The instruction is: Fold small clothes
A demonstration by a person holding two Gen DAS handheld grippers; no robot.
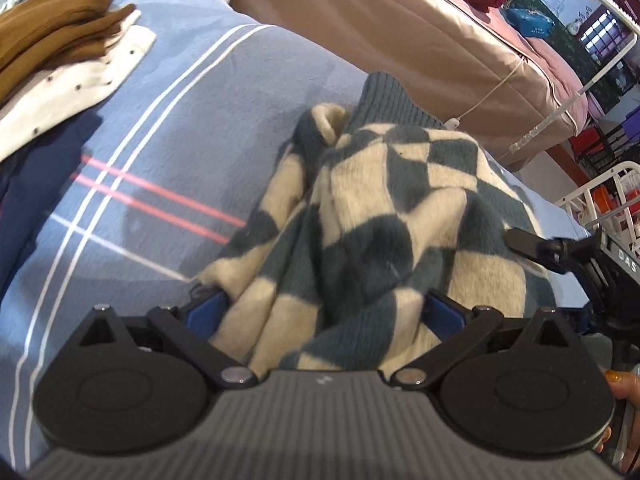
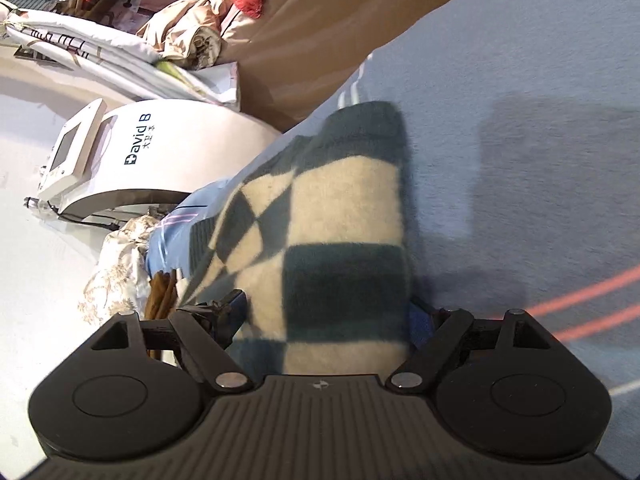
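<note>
A fuzzy cream and teal checkered sweater lies bunched on the blue striped bedsheet. My left gripper has its jaws wide apart, with a heap of the sweater draped between them; the fingertips are hidden under the cloth. My right gripper also has its jaws spread, with a fold of the same sweater lying between them, its teal ribbed hem farthest from me. The right gripper's finger shows at the right edge of the left wrist view.
A pile of brown, white dotted and navy clothes lies on the sheet at the far left. A tan quilt lies behind the sweater. A white machine and bundled bedding stand on the floor beside the bed.
</note>
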